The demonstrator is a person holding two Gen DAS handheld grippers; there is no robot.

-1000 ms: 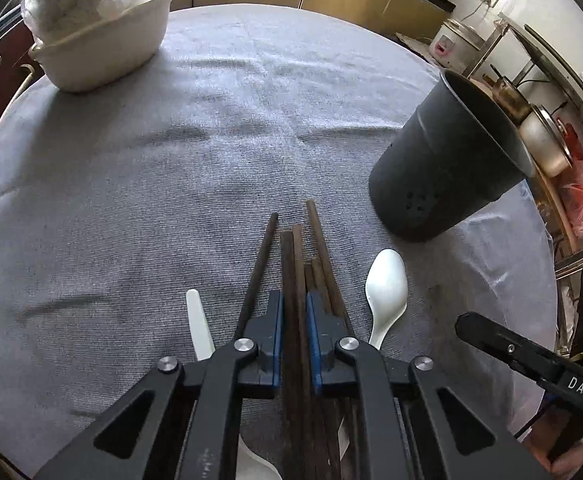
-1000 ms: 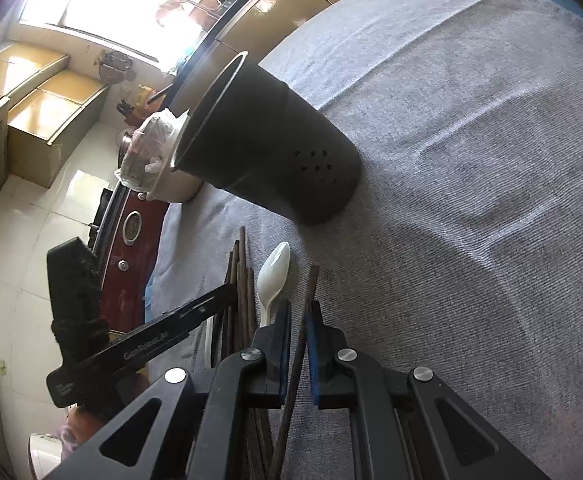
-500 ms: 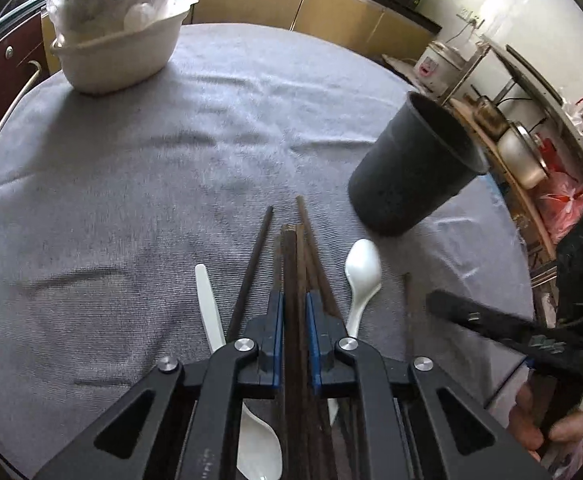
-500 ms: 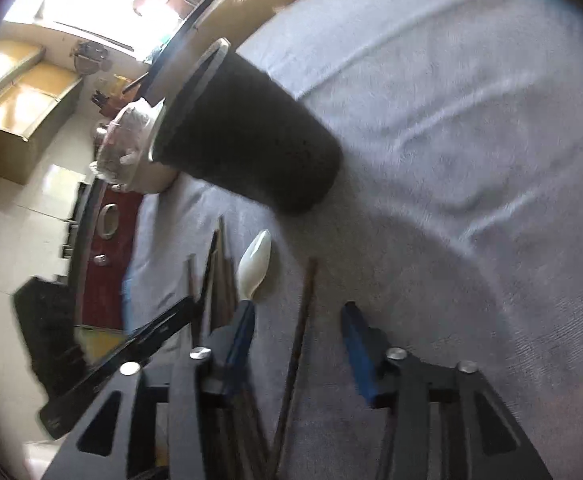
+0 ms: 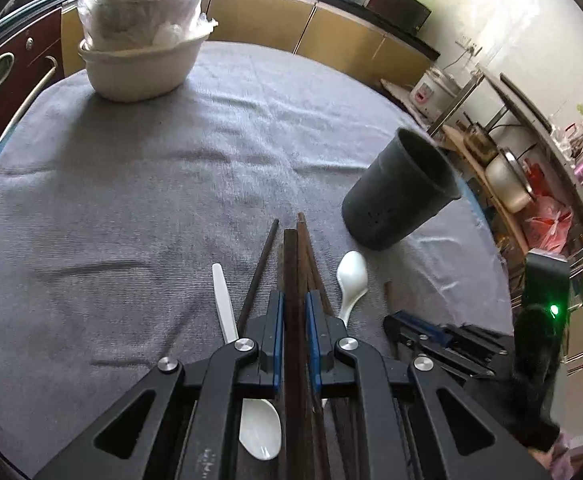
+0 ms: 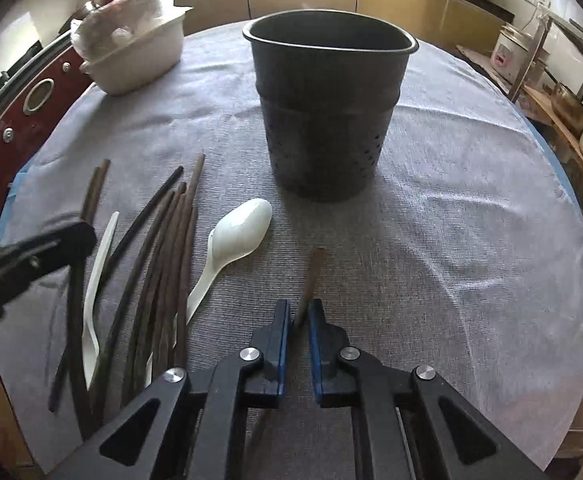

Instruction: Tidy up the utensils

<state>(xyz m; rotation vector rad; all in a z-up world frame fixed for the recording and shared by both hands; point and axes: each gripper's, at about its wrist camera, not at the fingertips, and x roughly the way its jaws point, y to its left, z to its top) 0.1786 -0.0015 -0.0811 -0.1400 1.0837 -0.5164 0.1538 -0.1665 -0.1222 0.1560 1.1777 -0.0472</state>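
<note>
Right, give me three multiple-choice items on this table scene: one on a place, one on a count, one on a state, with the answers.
1. In the right wrist view, where does the white spoon lie relative to the black holder?
A. inside it
B. on the cloth, left of and nearer than it
C. behind it

2. How many white spoons are on the cloth?
A. one
B. two
C. four

3. What is the right tool doing?
A. shut on a single chopstick
B. wide open
C. gripping a spoon

Answers: 1 B, the spoon sits on the cloth by the holder's near left. 2 B, a second spoon lies among the chopsticks. 3 A, its pads press one brown stick.
</note>
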